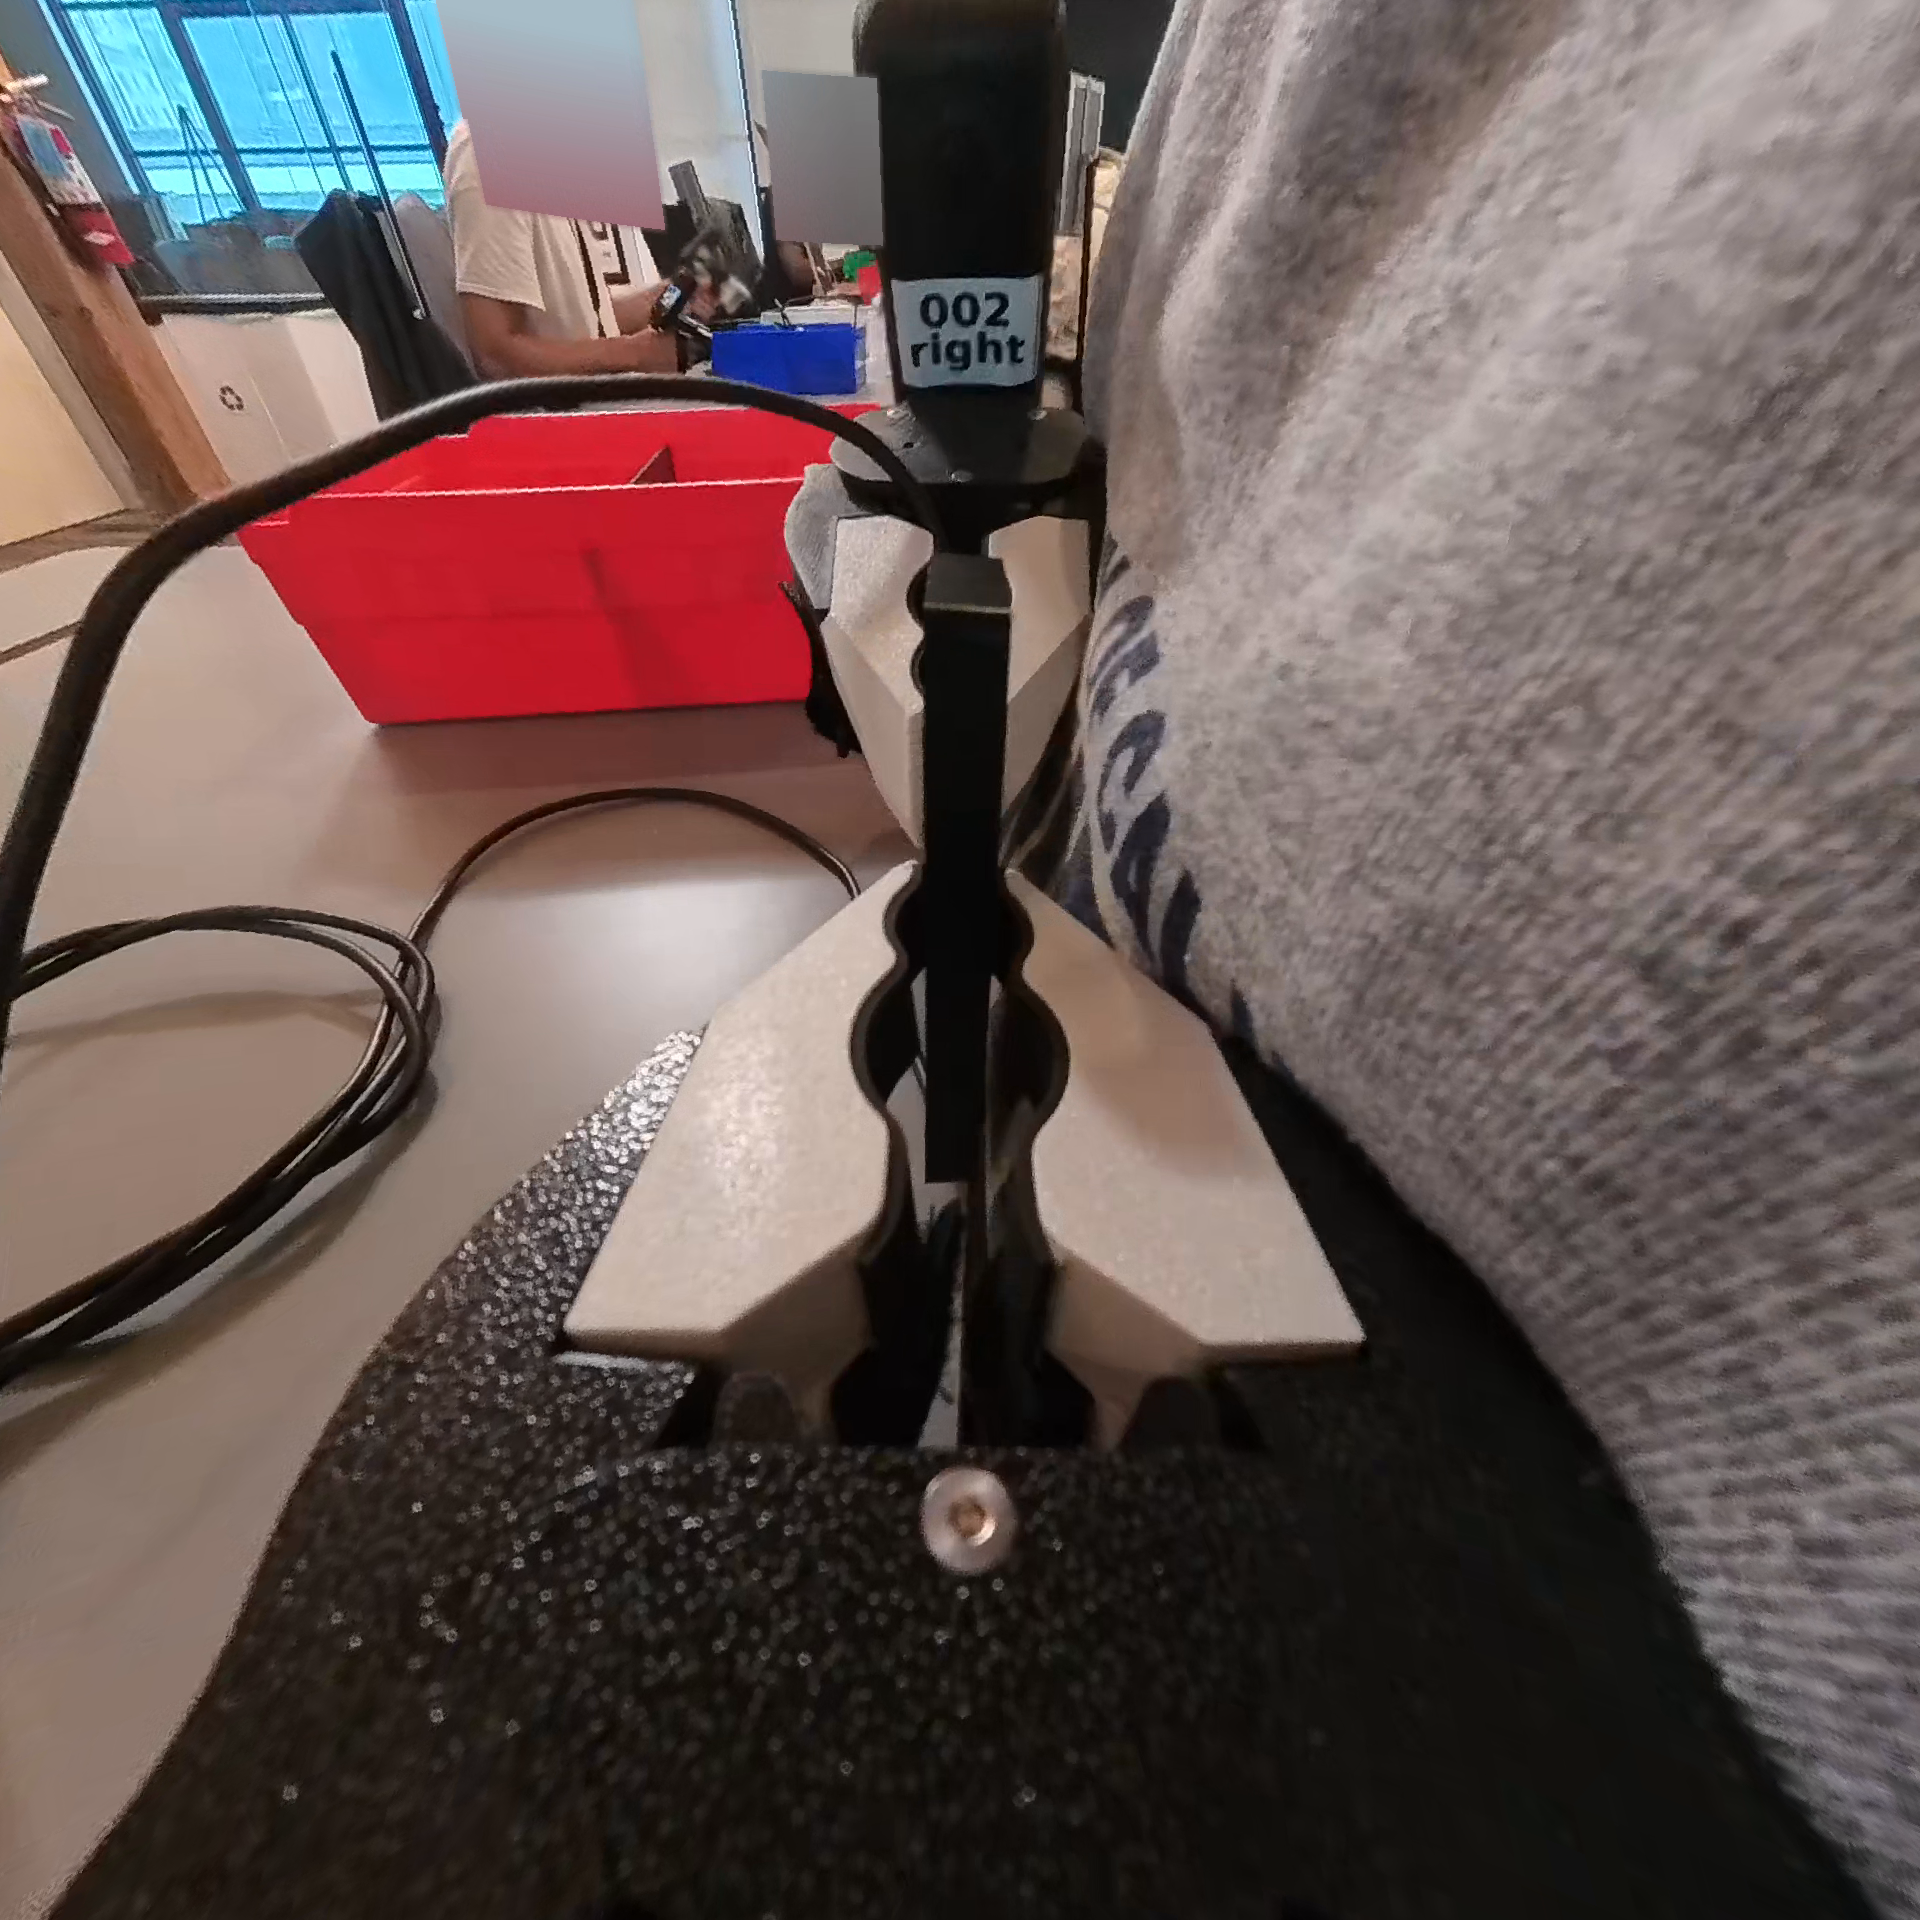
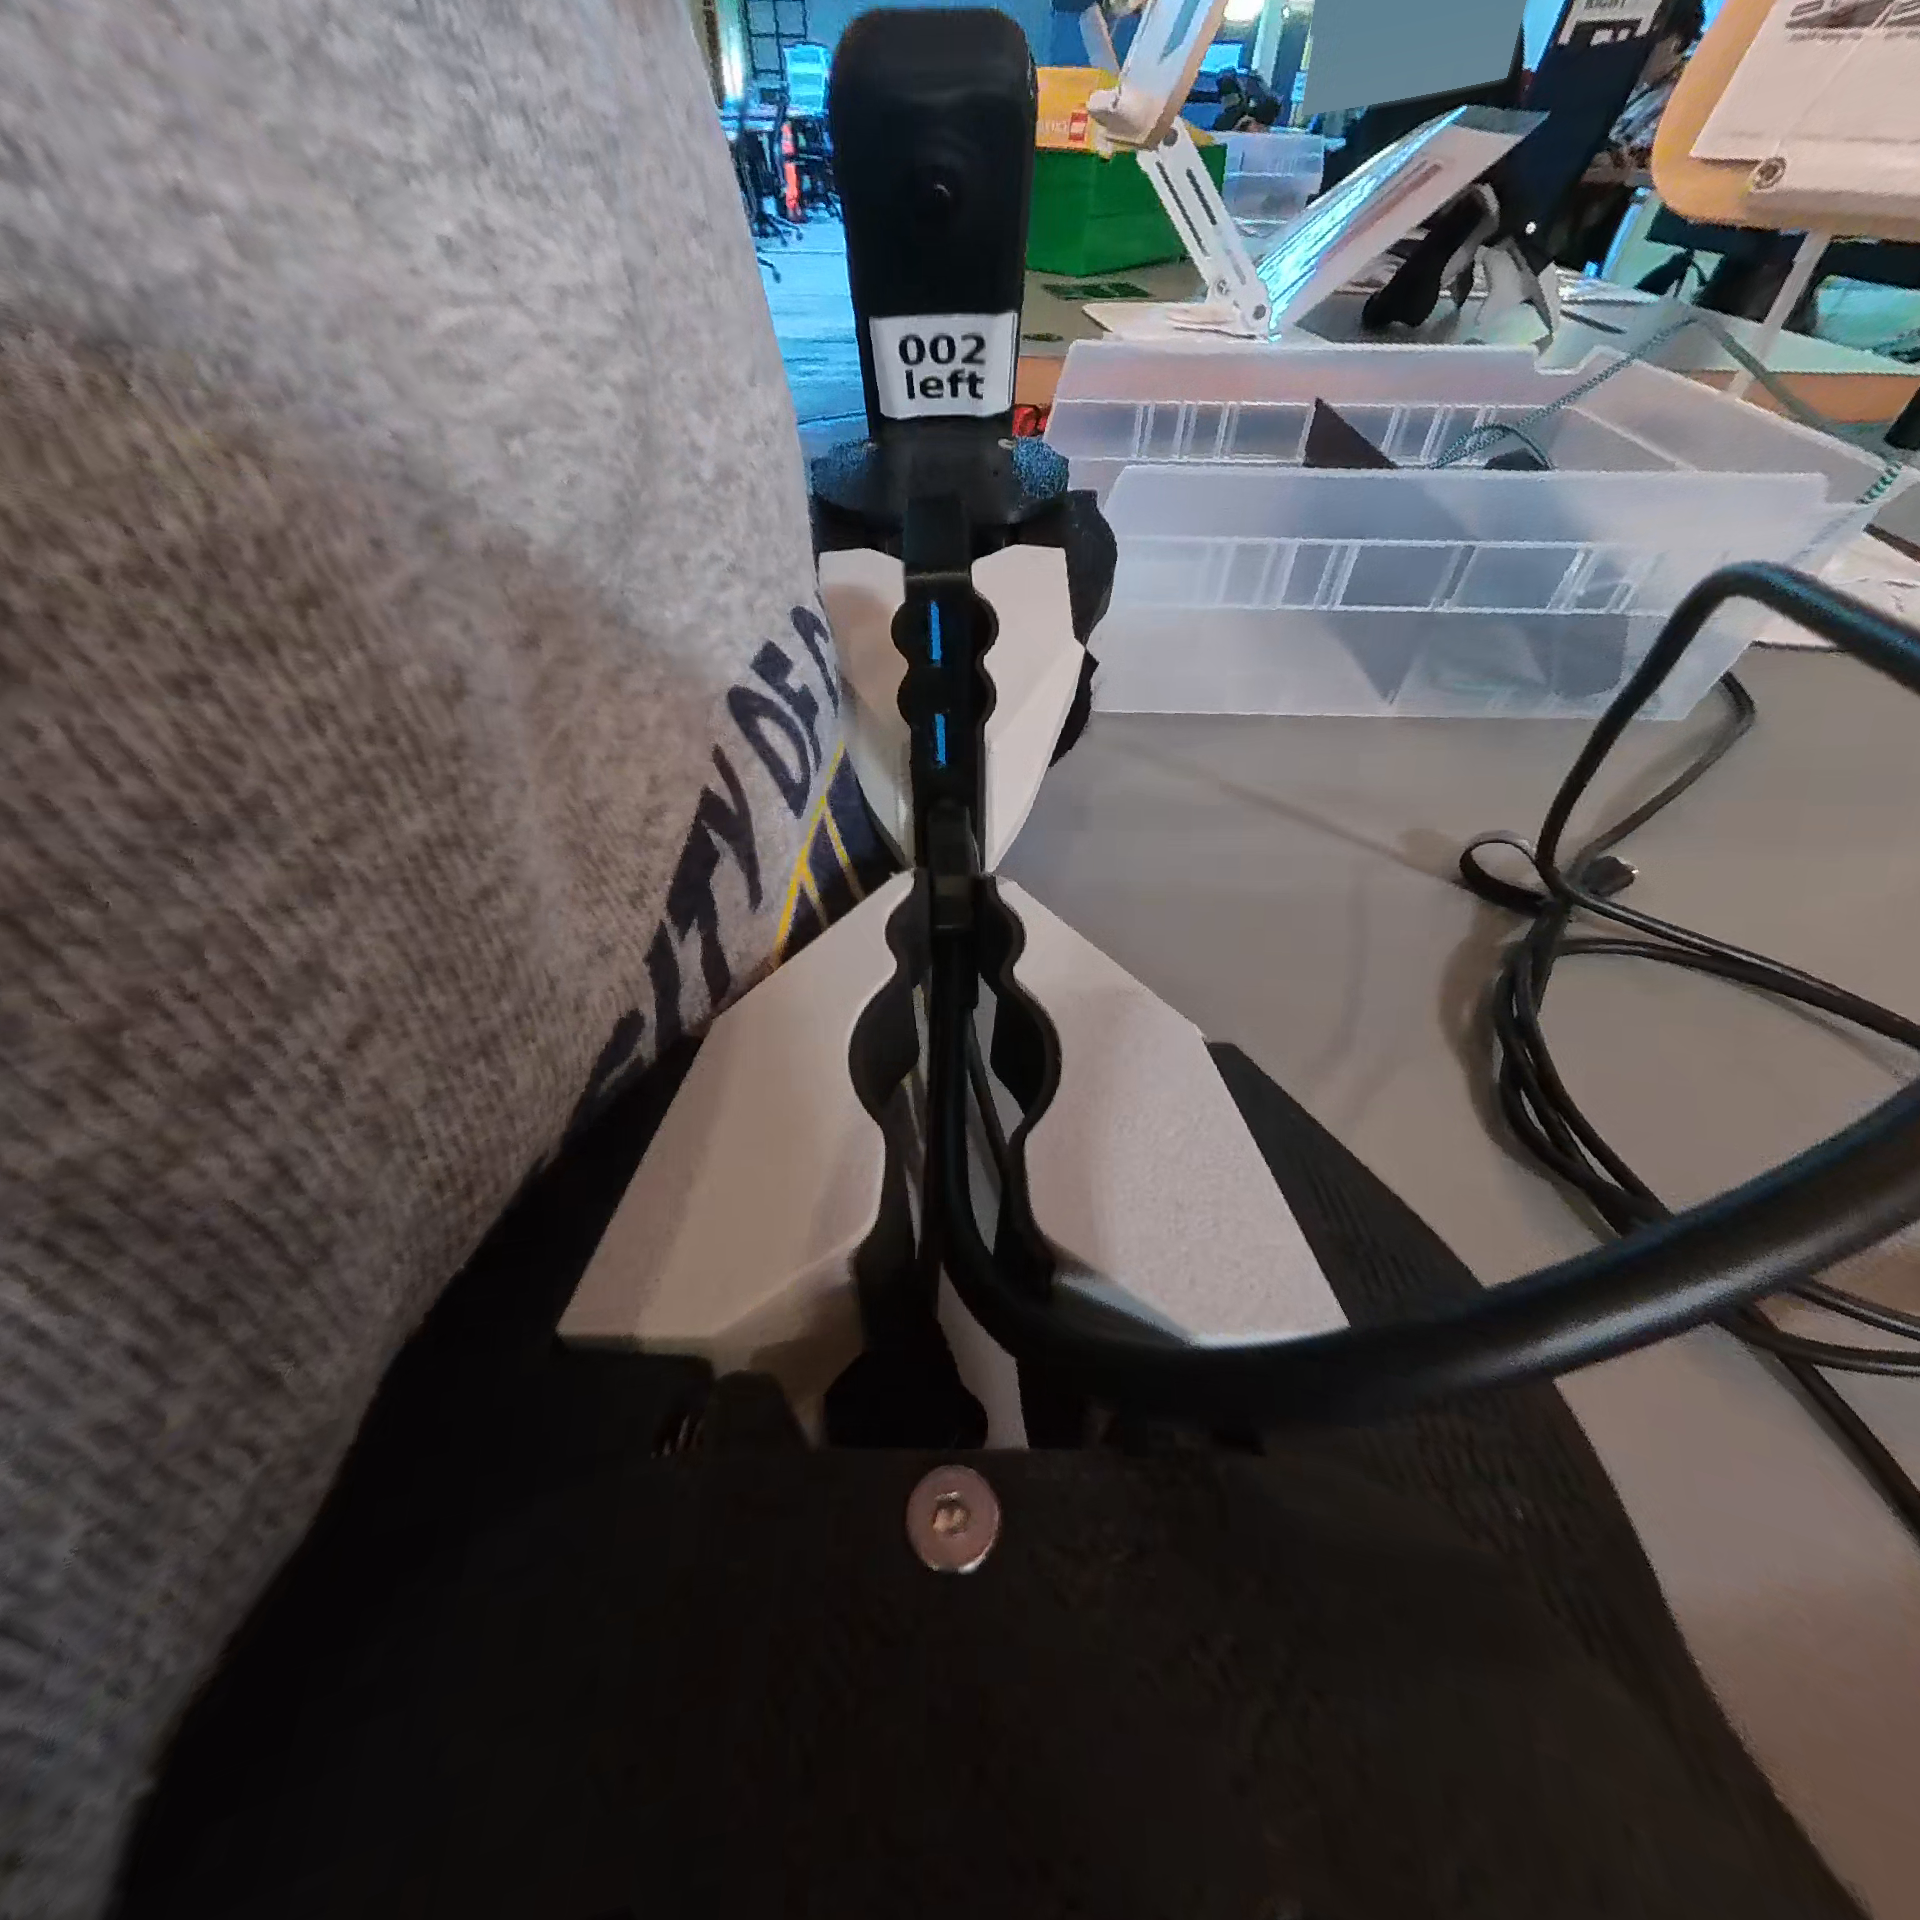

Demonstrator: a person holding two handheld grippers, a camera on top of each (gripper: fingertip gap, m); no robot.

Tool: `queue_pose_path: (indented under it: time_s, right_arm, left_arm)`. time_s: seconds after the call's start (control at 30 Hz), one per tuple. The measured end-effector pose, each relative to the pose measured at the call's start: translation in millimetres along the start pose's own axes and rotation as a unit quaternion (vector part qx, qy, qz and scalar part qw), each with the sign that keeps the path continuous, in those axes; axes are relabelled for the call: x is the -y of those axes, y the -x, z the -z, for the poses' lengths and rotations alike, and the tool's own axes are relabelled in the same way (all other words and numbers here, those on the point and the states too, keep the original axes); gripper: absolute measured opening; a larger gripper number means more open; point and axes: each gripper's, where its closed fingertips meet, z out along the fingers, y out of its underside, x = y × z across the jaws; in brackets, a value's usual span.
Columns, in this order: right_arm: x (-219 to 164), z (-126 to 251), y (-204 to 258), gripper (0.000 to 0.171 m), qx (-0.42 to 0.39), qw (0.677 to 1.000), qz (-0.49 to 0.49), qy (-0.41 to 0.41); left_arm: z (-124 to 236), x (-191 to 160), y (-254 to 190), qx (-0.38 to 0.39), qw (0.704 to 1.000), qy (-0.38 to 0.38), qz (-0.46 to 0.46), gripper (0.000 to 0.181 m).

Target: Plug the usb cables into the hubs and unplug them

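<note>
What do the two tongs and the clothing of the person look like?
Both the left tongs and the right tongs have pale grey fingers with wavy black inner pads on a speckled black base. Each carries a black camera with a white label. The person wears a grey sweatshirt with dark lettering.

The black cable [image 2: 1558, 1340] runs off the picture's right edge, past the right tongs [image 2: 951, 904]. A grey sweater [image 2: 312, 727] hides everything left of them.

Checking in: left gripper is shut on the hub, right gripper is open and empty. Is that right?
Not quite. The right gripper is not open and empty: the right wrist view shows its fingers shut on the black USB cable. The left gripper is indeed shut on the hub.
</note>
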Motion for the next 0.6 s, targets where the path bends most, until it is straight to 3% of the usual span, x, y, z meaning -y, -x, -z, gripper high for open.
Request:
queue_pose_path:
  time_s: [0.6]
  right_arm:
    - [1.7,0.4,7.6,0.007,-0.001,1.000,-0.012,0.000]
  left_arm:
    - [1.8,0.8,-7.5,-0.014,1.000,-0.012,0.022,0.009]
